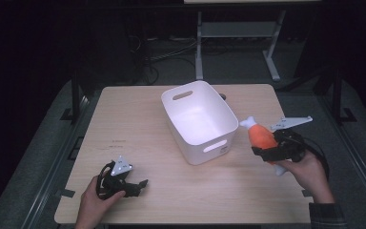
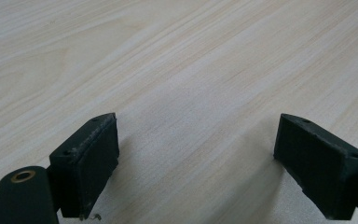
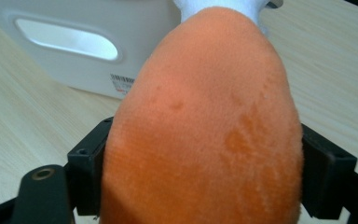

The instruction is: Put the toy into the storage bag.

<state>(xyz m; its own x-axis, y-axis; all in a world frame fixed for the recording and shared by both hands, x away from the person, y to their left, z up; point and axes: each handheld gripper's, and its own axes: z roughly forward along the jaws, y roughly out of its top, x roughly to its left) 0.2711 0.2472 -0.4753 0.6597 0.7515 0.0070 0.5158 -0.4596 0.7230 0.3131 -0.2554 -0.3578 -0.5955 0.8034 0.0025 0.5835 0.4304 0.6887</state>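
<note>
Gripping a plush orange drumstick toy (image 1: 261, 136), the right gripper (image 1: 270, 151) was held above the light wooden table (image 1: 138, 124), its two black jaws pressed against the toy's sides. The toy's white bone end (image 1: 249, 122) stuck out beyond the jaw tips, pointing toward a white plastic bin (image 1: 198, 121) that stood just ahead of this gripper. In the right gripper view the orange plush (image 3: 205, 135) bulged between the jaws, with the bin's handle slot (image 3: 67, 45) close behind it. Well apart from that hand, the left gripper (image 1: 134, 187) rested low near the table's front edge, its jaws spread wide with bare wood (image 2: 196, 140) between them. A hand (image 1: 93, 205) held its body.
</note>
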